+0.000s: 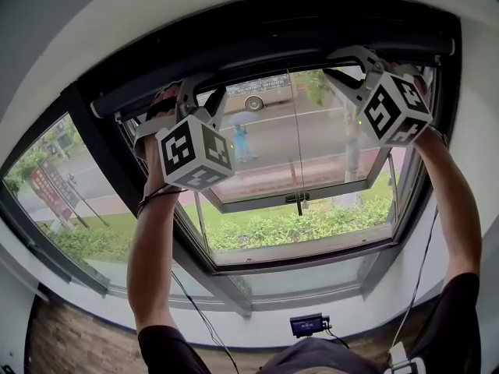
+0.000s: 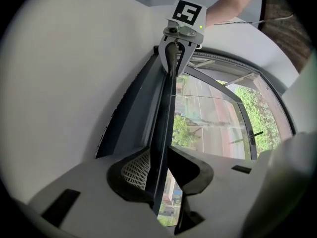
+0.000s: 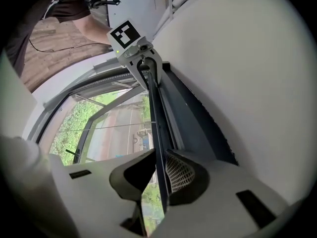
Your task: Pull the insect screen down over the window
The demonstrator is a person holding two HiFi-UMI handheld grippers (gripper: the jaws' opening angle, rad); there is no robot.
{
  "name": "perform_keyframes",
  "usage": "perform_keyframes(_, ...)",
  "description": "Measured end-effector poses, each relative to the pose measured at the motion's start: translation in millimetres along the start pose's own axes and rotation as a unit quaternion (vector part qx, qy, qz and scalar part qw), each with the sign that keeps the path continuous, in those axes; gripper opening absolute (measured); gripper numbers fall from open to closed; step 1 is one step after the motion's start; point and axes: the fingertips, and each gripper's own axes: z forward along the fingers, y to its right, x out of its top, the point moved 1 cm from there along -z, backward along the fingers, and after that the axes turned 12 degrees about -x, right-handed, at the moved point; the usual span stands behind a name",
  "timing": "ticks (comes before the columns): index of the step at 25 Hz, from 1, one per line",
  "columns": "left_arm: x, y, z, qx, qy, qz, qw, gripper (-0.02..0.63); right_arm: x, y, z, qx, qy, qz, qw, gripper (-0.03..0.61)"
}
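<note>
Both the left gripper (image 2: 159, 165) and the right gripper (image 3: 159, 170) pinch the screen bar (image 2: 165, 118) at the top of the frame; the window (image 1: 312, 139) lies uncovered, so the whole pull-down remains.

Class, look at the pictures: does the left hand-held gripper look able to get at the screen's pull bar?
Apparently yes: the left hand-held gripper already has the pull bar between its jaws, which look closed on it, with nothing in the way.
</note>
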Motion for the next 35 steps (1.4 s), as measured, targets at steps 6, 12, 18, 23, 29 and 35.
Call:
perform_keyframes(6,-8.7,5.5,2.8,-0.01,-0.037,0.022,0.999,0.11,-2.0,-0.1,8.3,0.007,-0.015,0.001,1.0,0.061)
perform_keyframes(12,-35.2,2.7,9.5,-0.017,-0.072,0.017,0.9971,0.067,-5.0,-1.6,6.7,0.024,-0.024,-0.015,0.999,0.061)
perform_keyframes(18,-32.6,1.0,12.3,-0.035,-0.077,0.042,0.9955,0.026,-12.5,-0.4,3.1,0.037,-0.042,-0.037,0.998,0.051)
perform_keyframes(23,-40.2,2.5,10.2,-0.031,-0.084,0.053,0.9946,0.026,-32.7,-1.5,-1.5,0.024,-0.084,-0.084,0.993,0.051)
perform_keyframes(29,-38.6,1.4,12.0,-0.032,-0.078,0.049,0.9953,0.026,-52.7,4.3,-5.1,0.012,-0.111,-0.084,0.99,0.047)
perform_keyframes(35,-49.5,11.0,2.3,-0.041,-0.11,0.023,0.9929,0.023,-43.4,-8.6,4.8,0.051,-0.093,-0.108,0.988,0.023)
